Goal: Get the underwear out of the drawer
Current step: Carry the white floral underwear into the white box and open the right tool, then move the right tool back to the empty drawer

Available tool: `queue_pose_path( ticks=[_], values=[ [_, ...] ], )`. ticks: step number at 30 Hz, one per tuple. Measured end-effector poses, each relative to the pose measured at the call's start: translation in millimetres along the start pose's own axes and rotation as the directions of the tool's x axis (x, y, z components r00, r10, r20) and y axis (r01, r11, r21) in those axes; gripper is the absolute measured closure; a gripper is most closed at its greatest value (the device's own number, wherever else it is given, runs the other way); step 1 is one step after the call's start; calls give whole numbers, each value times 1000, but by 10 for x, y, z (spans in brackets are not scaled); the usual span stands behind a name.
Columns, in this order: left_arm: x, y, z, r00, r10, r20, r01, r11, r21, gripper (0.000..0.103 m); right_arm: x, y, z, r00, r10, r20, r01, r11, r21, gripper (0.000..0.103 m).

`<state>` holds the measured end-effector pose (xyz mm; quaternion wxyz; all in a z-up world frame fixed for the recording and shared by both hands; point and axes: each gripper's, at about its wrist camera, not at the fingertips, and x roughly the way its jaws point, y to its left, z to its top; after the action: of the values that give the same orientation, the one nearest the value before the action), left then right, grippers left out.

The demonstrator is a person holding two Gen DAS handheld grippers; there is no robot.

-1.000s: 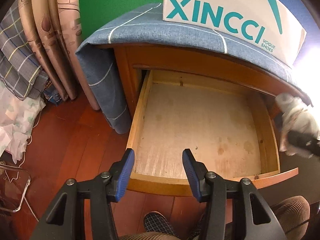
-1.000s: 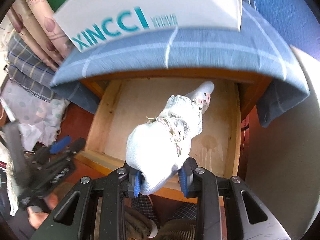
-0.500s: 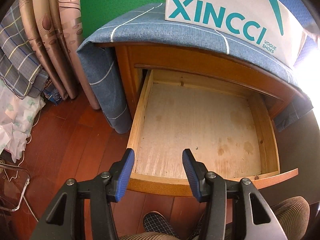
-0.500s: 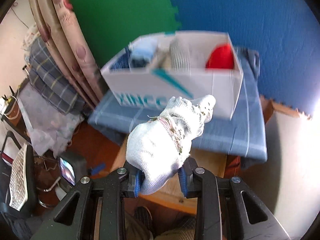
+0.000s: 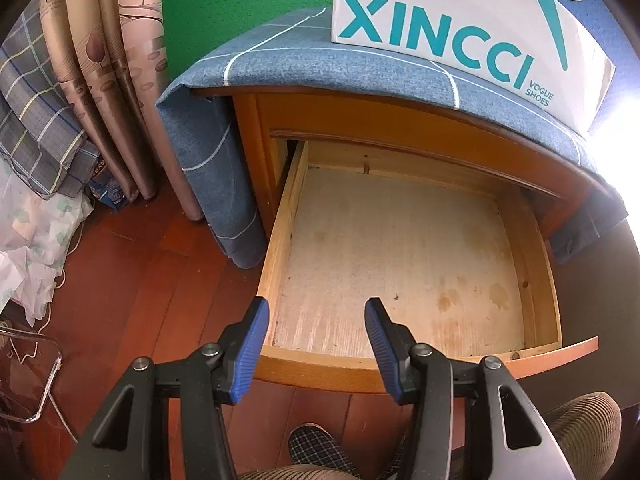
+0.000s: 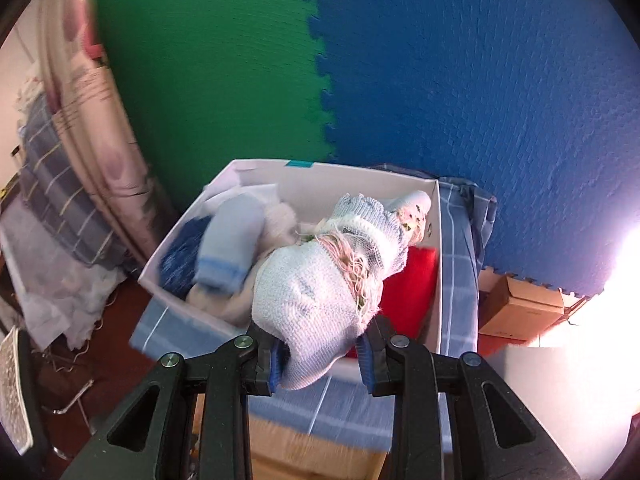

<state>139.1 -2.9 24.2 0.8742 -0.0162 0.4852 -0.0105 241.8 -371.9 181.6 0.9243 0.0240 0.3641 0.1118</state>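
My right gripper point(image 6: 322, 364) is shut on a rolled pale blue and white piece of underwear point(image 6: 320, 292) and holds it above the white XINCCI box point(image 6: 436, 264), which holds several rolled garments. The box point(image 5: 440, 28) stands on the blue cloth over the wooden nightstand. The wooden drawer point(image 5: 536, 264) is pulled out and shows only its bare bottom. My left gripper point(image 5: 316, 334) is open and empty, hovering over the drawer's front edge.
A blue checked cloth point(image 5: 304, 68) covers the nightstand top and hangs down its left side. Curtains and folded plaid bedding point(image 5: 44, 120) stand at the left. Red wood floor lies below. A cardboard box point(image 6: 524, 308) sits at the right by the blue foam wall.
My right gripper has lifted the underwear out of the drawer and up over the white box. The left gripper has stayed open in place.
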Motion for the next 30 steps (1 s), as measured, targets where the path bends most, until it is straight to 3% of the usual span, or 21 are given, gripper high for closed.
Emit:
queue_pose_path(
  ticks=[2,8,18,27,29,30],
  values=[
    [3,5,3,1000,0,-1,0,1000,1,52,135,-42,104,1000,11,-13,-10,1000,28,74],
    [10,37,8,1000,-7,-5,7,1000,-9,52,564,-94,291,997,-61,-45,62,998,20,74],
    [21,21,6,1000,-17,-4,17,1000,-2,52,1019,-272,261,990,-67,-123,77,994,73,69],
    [44,-48,-1,1000,-19,-12,19,999,26,52,952,-188,232,992,-86,-96,93,994,65,47],
    [48,-56,0,1000,-17,-13,18,999,27,52,848,-153,218,992,-94,-79,98,994,57,31],
    [49,-59,-1,1000,-17,-14,17,999,28,52,770,-126,201,993,-103,-66,106,993,46,29]
  ],
)
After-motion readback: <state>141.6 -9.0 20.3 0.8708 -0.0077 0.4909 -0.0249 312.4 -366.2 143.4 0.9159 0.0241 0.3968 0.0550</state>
